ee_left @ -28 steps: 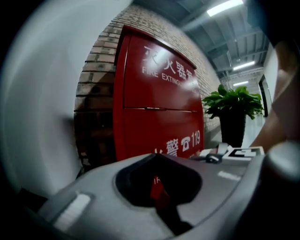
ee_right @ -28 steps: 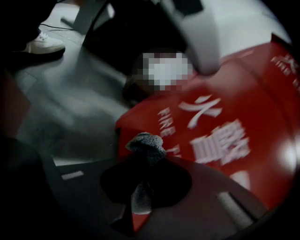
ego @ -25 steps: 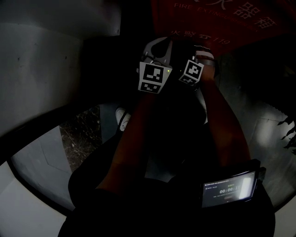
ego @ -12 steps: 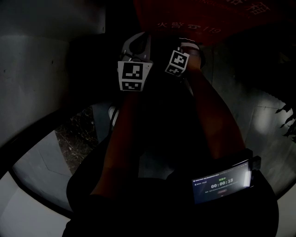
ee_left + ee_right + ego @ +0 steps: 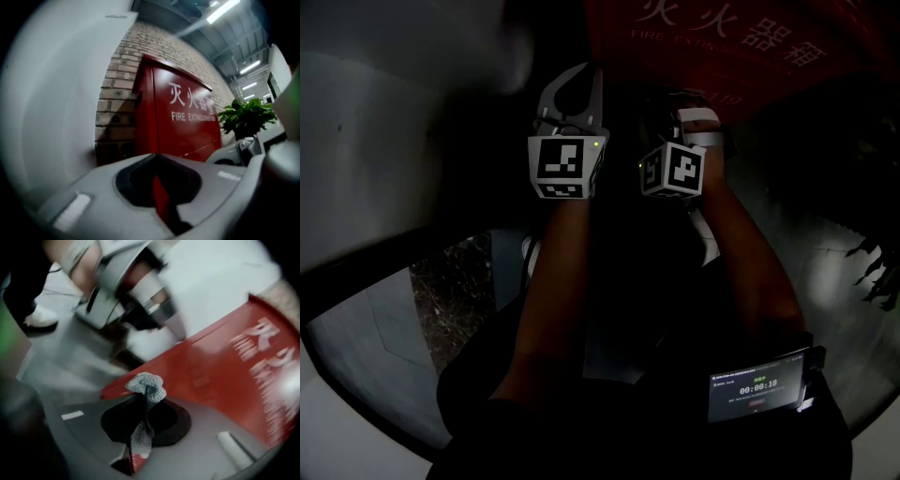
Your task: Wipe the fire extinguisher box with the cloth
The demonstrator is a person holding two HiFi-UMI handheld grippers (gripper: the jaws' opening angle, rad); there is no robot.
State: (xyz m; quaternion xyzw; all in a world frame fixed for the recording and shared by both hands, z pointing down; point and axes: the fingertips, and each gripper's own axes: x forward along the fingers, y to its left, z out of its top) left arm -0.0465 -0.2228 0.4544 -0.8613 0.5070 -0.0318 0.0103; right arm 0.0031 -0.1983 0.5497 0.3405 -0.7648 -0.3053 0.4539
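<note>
The red fire extinguisher box [image 5: 731,47] with white lettering stands at the top of the dark head view. It also fills the middle of the left gripper view as the box [image 5: 183,117] and the right side of the right gripper view as the box [image 5: 225,376]. My right gripper [image 5: 145,397] is shut on a small grey cloth [image 5: 146,385], whose bunched end sticks out just short of the red panel. My left gripper [image 5: 154,155] is shut with nothing in it and points at the box's left side. Both grippers, left [image 5: 572,94] and right [image 5: 694,112], are held side by side before the box.
A brick wall [image 5: 117,93] and a white pillar [image 5: 51,93] lie left of the box. A potted plant [image 5: 246,117] stands to its right. A timer device [image 5: 759,389] hangs at my waist. A white shoe [image 5: 40,317] rests on the grey floor.
Both grippers sit lower in the head view than half a second ago. More of the red box shows at the top. The right gripper's marker cube has turned.
</note>
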